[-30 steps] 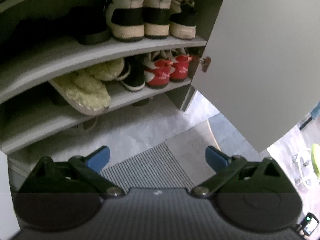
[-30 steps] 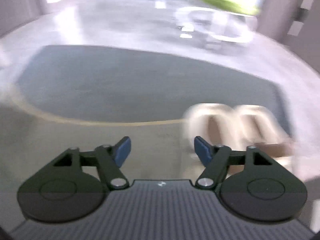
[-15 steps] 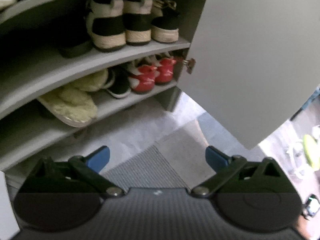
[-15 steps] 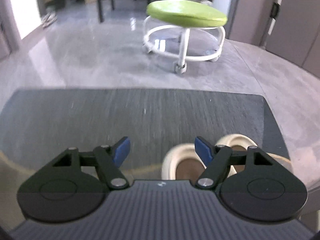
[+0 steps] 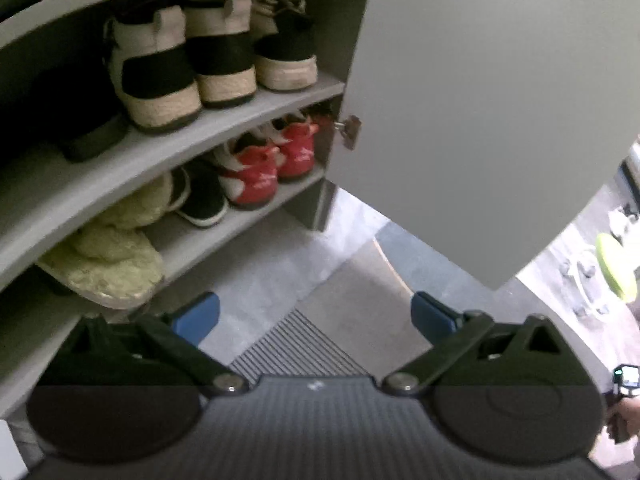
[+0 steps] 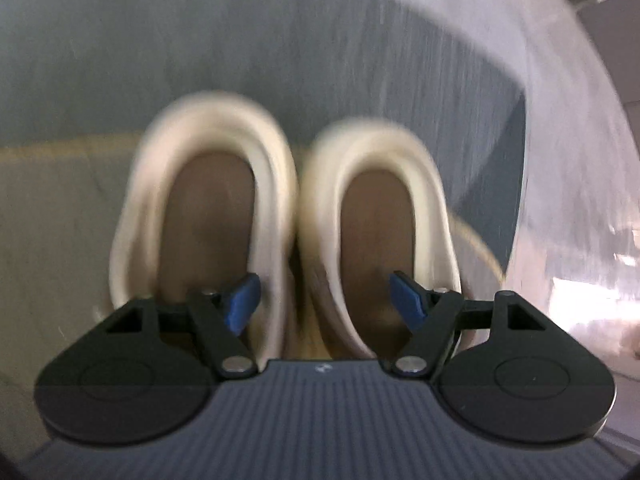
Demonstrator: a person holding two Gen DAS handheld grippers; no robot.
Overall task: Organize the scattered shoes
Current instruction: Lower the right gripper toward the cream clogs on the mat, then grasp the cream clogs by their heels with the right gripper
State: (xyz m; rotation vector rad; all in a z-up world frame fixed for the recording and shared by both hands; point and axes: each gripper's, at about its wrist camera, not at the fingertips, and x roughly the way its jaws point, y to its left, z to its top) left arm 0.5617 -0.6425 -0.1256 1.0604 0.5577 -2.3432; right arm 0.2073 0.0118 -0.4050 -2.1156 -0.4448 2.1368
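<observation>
Where a green stool and open floor filled the right wrist view half a second back, the pair of cream slippers (image 6: pixel 288 216) now fills it, far larger and right under the right claw (image 6: pixel 324 300). They sit side by side, touching, on the floor where the dark mat (image 6: pixel 280 48) meets a tan strip, blurred by motion. That claw's blue pads stand well apart, one over each slipper's brown insole, the two inner walls between them; whether the pads touch anything I can't tell, and nothing is clamped.

Over on the left wrist view, the shoe cabinet (image 5: pixel 240 120) has slid slightly sideways in frame. The left claw (image 5: pixel 316 316) hangs wide apart, empty, above the floor and a ribbed mat (image 5: pixel 296 348).

Only this view shows the open door (image 5: pixel 480 120), black-and-white sneakers (image 5: pixel 180 64) on the upper shelf, red sneakers (image 5: pixel 264 172) and fluffy slippers (image 5: pixel 112 260) below. Only the right view shows the cream pair.
</observation>
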